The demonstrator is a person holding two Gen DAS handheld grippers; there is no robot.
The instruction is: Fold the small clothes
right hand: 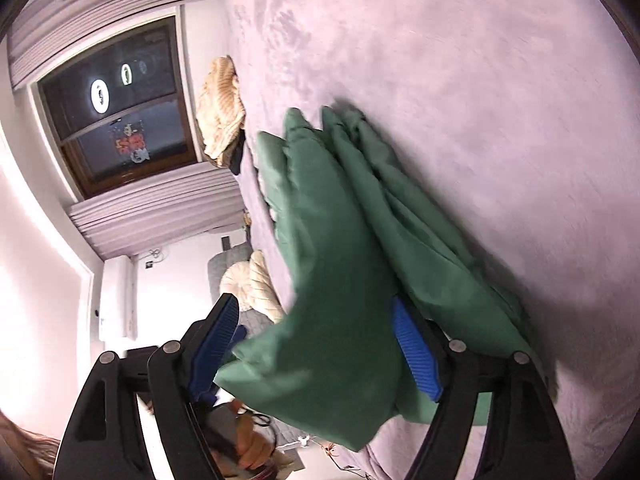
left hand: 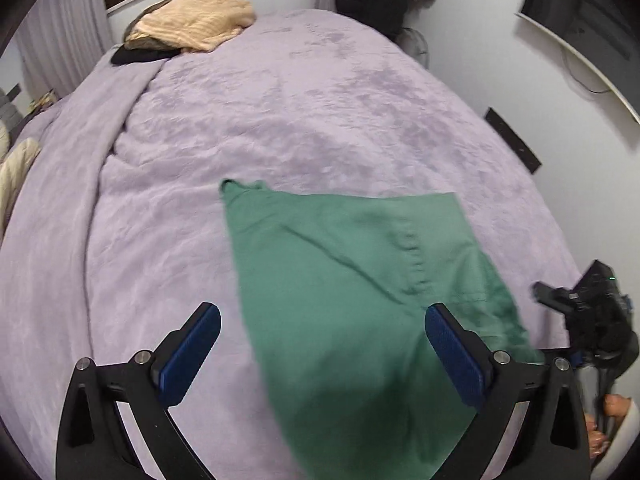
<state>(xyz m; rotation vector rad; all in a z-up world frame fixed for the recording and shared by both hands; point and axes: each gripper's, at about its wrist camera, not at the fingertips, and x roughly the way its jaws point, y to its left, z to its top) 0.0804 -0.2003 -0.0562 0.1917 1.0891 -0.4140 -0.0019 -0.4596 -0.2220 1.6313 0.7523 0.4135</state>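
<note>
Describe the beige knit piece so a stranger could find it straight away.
Start from the bed under the lilac plush blanket and look to its far corner beside the curtained window. There lies the beige knit piece, bunched on top of something dark. Its pale ribbed knit sets it apart from the smooth green garment, which lies at the near edge.

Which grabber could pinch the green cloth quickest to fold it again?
Probably the right hand-held gripper: its open jaws already have the green cloth's edge between them. The left hand-held gripper is open above the cloth on the purple blanket.
</note>
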